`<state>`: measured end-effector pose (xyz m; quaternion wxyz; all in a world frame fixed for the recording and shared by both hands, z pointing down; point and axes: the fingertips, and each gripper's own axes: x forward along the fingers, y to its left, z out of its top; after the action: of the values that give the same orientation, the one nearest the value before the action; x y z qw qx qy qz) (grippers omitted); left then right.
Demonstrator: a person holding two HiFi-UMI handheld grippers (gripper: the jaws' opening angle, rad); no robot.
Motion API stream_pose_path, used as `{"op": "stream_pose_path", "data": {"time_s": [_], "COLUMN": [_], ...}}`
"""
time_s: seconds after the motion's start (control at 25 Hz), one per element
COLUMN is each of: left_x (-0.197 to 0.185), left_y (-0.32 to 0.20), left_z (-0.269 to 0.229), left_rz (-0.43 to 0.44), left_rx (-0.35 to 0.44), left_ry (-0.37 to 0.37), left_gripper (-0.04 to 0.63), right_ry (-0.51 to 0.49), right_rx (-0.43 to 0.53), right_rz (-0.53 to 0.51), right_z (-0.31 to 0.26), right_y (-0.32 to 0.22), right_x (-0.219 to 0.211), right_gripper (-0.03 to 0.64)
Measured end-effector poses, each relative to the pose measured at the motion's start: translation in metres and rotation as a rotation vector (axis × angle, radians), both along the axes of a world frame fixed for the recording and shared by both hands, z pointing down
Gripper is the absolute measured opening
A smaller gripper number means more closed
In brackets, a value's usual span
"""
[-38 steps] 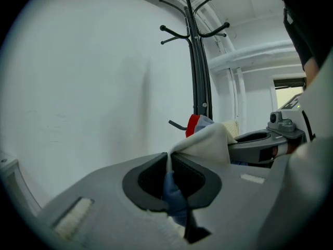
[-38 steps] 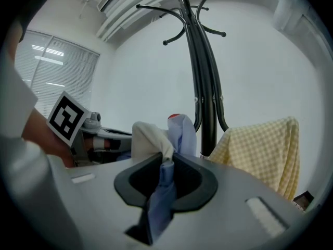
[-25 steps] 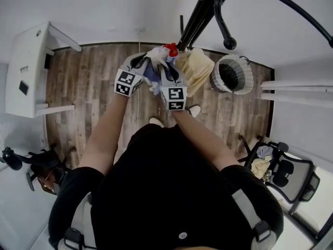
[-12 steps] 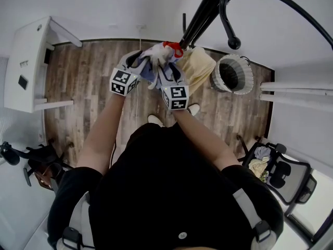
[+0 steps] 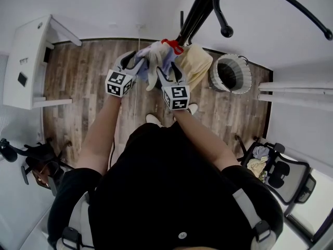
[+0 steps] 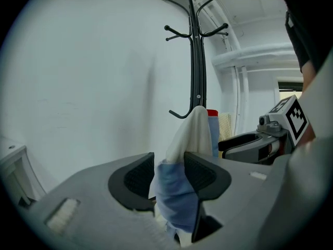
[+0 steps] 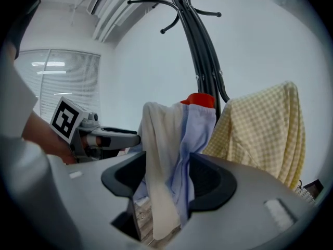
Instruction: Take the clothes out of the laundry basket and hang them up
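Two sets of jaws, on the left gripper and right gripper, have just been opening and stand apart, slack round the blue-and-cream garment between them. The garment drapes over the coat stand, which apparently bears its weight, hence the release. A yellow checked cloth hangs just beside; the laundry basket sits nearby on the floor.
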<state>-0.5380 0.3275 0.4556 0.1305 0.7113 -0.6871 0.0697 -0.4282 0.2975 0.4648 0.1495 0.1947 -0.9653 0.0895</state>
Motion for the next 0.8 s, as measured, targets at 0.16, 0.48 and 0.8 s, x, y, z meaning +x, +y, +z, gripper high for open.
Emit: {"op": "stream_pose_path", "data": {"time_s": [0.16, 0.48, 0.8], "left_x": [0.002, 0.017, 0.105], "left_y": [0.011, 0.040, 0.065], "left_z": [-0.008, -0.061, -0.116], "left_rz": [-0.031, -0.117, -0.131], "left_rx": [0.017, 0.109, 0.173], "left_ry": [0.000, -0.039, -0.045], "left_gripper": [0.198, 0.213, 0.212], "right_ry": [-0.003, -0.061, -0.140], "right_rx": [0.011, 0.089, 0.161], "right_rz": [-0.006, -0.063, -0.245], "right_z": [-0.007, -0.052, -0.125], "right_y": [0.002, -0.004, 0.014], "right_x": [0.016, 0.050, 0.126], "right_gripper": [0.276, 0.285, 0.267]}}
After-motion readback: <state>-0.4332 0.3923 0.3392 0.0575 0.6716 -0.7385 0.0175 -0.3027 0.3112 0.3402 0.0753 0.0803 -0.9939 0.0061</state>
